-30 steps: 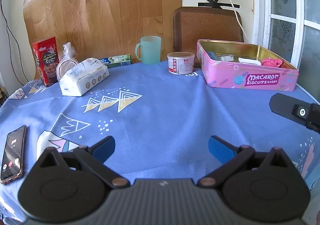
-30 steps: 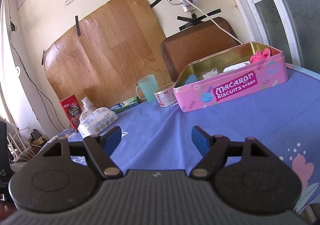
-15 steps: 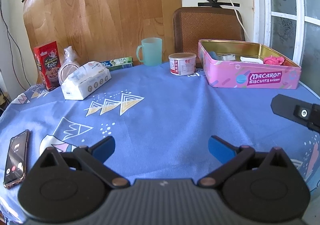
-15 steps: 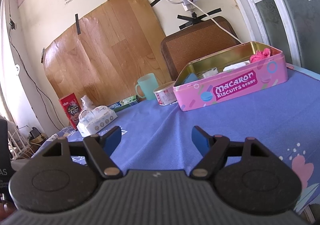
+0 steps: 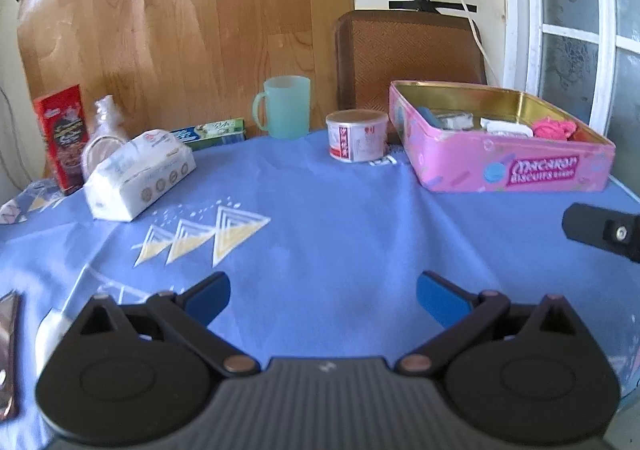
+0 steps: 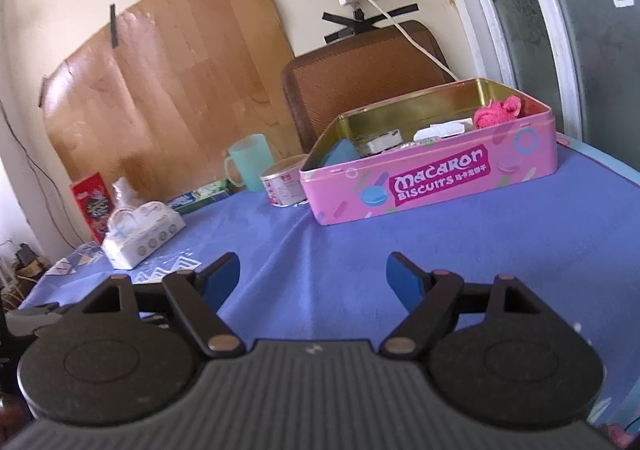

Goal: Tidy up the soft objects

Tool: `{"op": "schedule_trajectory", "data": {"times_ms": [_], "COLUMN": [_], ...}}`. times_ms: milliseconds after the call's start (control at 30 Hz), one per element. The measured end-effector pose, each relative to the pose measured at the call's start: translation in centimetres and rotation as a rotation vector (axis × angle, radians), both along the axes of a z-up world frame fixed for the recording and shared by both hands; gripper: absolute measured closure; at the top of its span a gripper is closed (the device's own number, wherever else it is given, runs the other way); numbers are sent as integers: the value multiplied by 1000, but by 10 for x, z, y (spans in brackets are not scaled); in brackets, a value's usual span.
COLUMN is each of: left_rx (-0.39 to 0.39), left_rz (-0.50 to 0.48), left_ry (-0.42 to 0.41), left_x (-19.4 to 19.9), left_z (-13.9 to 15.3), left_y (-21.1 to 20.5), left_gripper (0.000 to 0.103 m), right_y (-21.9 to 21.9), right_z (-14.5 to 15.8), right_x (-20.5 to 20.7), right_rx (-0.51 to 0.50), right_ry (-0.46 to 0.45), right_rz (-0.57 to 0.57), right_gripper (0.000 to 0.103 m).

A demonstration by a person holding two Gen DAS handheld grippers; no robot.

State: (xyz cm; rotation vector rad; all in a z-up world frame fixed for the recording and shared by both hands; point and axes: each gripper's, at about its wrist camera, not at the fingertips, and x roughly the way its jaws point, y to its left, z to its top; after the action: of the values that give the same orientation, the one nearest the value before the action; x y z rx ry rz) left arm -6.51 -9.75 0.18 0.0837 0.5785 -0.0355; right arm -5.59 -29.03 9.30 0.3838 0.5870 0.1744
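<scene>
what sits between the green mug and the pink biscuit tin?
A small white can with red print sits between the green mug and pink biscuit tin; both wrist views show it.

I've got the blue-clothed table ahead: pink biscuit tin at right, small can beside it, green mug behind, tissue pack left, red box far left.

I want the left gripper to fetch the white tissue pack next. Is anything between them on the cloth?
Nothing visible does. The left gripper, open and empty, faces bare blue tablecloth; the tissue pack lies ahead to its left, with only printed triangles between.
</scene>
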Motion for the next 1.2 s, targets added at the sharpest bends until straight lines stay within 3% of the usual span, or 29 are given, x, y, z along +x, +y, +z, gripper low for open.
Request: {"op": "schedule_trajectory", "data": {"times_ms": [233, 600, 1200], "left_rx": [-31, -8, -23], "left_rz": [-18, -26, -23], "left_ry": [33, 22, 70], "left_x": [45, 98, 116], "left_z": [-6, -15, -28], "left_y": [13, 20, 26], "left_gripper": [0, 0, 0], "right_y": [6, 14, 29], "right_z": [-4, -10, -22], "right_x": [33, 65, 81], "right_rx": [-33, -86, -112], "right_ry": [45, 103, 142], "right_rz": [-33, -73, -50], "right_gripper": [20, 20, 20]}}
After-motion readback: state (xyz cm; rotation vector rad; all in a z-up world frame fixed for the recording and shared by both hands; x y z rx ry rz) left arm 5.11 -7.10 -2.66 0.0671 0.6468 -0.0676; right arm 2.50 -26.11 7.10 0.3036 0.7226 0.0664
